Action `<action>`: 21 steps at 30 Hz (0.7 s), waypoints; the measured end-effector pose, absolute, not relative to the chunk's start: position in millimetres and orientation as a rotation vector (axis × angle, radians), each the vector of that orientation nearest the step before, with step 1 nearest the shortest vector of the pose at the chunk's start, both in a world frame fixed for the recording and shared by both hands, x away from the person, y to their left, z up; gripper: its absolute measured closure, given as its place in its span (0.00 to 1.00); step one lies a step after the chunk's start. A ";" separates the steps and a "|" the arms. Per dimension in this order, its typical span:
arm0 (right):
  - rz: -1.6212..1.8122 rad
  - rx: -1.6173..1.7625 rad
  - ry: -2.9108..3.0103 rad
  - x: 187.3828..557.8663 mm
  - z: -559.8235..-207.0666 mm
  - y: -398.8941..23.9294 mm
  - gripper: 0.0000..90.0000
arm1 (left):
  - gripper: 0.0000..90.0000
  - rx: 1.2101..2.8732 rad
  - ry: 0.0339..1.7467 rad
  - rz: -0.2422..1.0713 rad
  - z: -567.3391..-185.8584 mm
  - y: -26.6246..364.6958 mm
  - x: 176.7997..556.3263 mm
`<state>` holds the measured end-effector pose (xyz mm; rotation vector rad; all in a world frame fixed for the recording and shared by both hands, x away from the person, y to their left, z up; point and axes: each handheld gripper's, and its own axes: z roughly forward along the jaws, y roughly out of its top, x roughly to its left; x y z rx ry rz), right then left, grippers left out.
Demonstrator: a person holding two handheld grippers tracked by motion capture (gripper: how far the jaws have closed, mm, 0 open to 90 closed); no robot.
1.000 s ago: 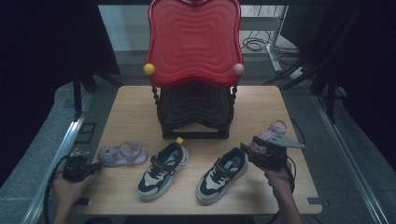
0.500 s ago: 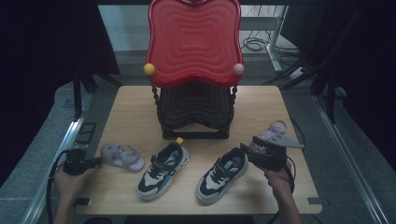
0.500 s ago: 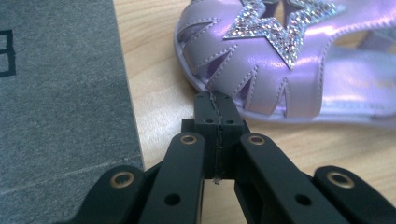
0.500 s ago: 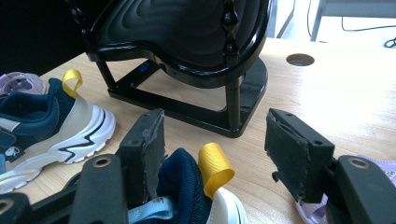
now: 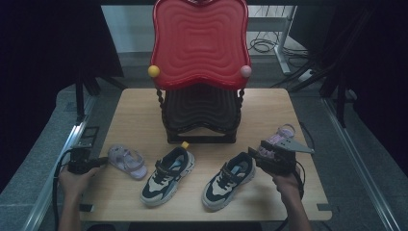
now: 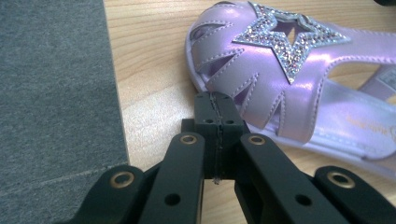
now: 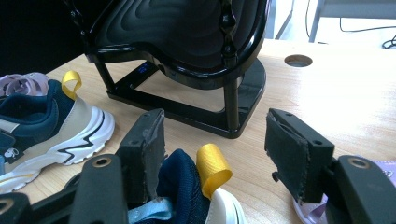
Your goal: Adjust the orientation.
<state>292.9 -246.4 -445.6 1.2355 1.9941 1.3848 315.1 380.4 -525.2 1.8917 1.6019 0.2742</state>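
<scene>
A wooden table (image 5: 130,106) is carrying a black stand (image 5: 201,126) at its middle, towards the far edge. In front of it two sneakers (image 5: 168,176) (image 5: 230,180) are lying side by side, toes pointing to the near edge. One purple sandal (image 5: 126,161) is lying near the left edge, and another sandal (image 5: 280,138) is sitting near the right edge.

Lab/studio: black curtains (image 5: 53,57), floor cables (image 5: 262,45), wood test table (image 5: 134,106).
</scene>
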 end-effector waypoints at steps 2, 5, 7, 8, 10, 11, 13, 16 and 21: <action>1.383 1.235 1.996 293.7 -446.3 -246.1 0.42 | 1.00 1.894 1.605 0.273 -526.2 380.2 317.2; 1.385 1.233 2.001 294.2 -446.8 -244.1 0.42 | 1.00 1.893 1.603 0.263 -527.3 378.4 320.7; 1.383 1.230 2.008 294.2 -447.2 -243.3 0.42 | 1.00 1.902 1.604 0.266 -526.9 377.0 323.4; 1.383 1.230 2.009 294.0 -447.2 -243.1 0.42 | 1.00 1.899 1.604 0.260 -526.7 376.1 324.7; 1.383 1.226 2.009 293.5 -446.9 -243.1 0.42 | 1.00 1.907 1.601 0.263 -526.1 374.8 327.3; 1.383 1.224 2.006 293.3 -446.6 -243.2 0.42 | 1.00 1.907 1.601 0.263 -526.1 374.8 327.3; 1.387 1.226 2.004 292.6 -445.8 -243.7 0.42 | 1.00 1.913 1.597 0.259 -524.8 372.0 330.5; 1.388 1.228 1.999 292.6 -445.6 -244.9 0.42 | 1.00 1.928 1.591 0.250 -524.5 369.3 334.8; 1.390 1.233 2.000 292.7 -445.6 -245.4 0.42 | 1.00 1.938 1.586 0.244 -523.9 366.0 340.5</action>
